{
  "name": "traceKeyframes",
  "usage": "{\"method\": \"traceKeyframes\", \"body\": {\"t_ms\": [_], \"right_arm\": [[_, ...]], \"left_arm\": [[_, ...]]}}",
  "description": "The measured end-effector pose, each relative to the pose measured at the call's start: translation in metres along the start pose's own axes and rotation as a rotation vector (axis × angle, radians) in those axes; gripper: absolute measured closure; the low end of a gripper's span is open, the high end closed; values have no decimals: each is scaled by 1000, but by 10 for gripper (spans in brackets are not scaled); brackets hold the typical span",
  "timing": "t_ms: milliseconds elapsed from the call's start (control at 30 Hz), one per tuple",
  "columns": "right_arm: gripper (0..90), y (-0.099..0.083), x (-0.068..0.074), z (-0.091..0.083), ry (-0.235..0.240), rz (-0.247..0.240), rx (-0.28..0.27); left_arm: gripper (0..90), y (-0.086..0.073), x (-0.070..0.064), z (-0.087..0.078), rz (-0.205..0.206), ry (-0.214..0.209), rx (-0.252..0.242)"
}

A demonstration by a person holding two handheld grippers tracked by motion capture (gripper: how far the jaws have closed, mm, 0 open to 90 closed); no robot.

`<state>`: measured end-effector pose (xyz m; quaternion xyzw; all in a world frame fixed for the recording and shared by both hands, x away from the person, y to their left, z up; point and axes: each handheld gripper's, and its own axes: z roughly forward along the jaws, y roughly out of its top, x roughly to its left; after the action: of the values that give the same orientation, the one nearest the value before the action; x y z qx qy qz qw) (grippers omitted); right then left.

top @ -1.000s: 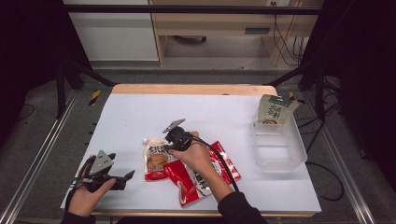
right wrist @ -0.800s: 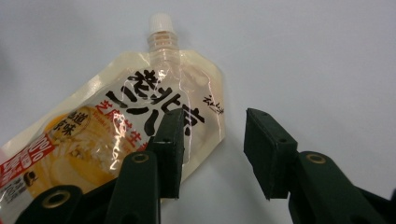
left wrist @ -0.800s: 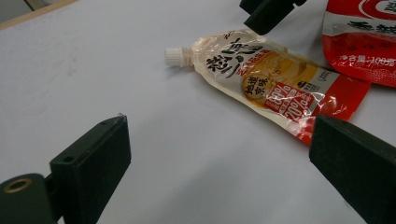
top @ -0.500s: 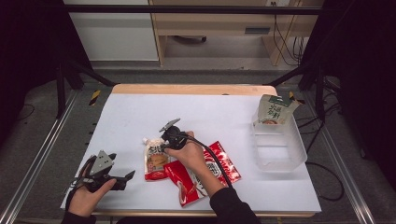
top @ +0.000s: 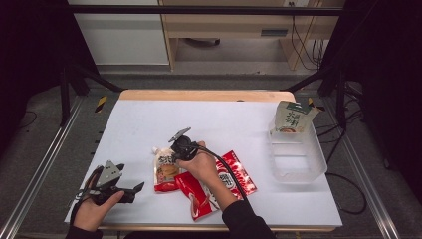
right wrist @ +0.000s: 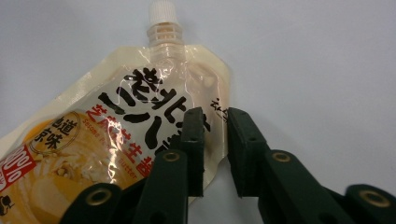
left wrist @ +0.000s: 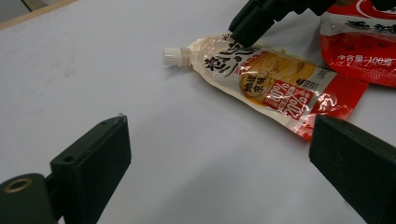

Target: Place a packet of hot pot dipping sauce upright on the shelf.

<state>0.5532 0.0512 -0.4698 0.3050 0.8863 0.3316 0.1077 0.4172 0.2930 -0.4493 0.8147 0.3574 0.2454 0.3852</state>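
A: Where was the spouted sauce pouch when you brought your right gripper down?

B: It lay flat on the white table, cap pointing away from you; its lower end touched the 2 red packets under your wrist. Your 2 jaws straddled the pouch's side edge, just below the shoulder; they were nearly together, with only a narrow gap between them, and I could not tell whether film was pinched there yet.

A: And your left gripper?

B: It rested near the table's front left corner, well apart from the pouch, jaws spread wide and holding nothing.

A: So how should you have closed well?

B: I judged you needed more film between the pads; a grip on the bare seam would likely slip; you should have slid further in towards the printed middle, kept clear of the red packets, then squeezed and lifted level; the clear bin at the far right, with 1 pouch standing at its far end, looked the likely goal.
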Motion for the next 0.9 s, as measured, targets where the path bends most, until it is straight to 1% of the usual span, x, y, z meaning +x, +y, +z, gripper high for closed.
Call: {"method": "traceKeyframes", "body": {"t_ms": [67,133,333,600,900], "right_arm": [[857,0,0,0,6,6,2],[878,0,1,0,2,6,6],[900,1,4,-2,-10,-15,-2],[900,9,9,-19,1,-46,-75],[900,22,23,-40,7,-101,-158]], "left_arm": [[56,0,0,0,1,0,1],[56,0,0,0,1,-1,1],[57,0,0,0,2,-1,0],[62,1,1,-2,1,0,-6],[68,2,2,-5,-5,-2,-23]]}}
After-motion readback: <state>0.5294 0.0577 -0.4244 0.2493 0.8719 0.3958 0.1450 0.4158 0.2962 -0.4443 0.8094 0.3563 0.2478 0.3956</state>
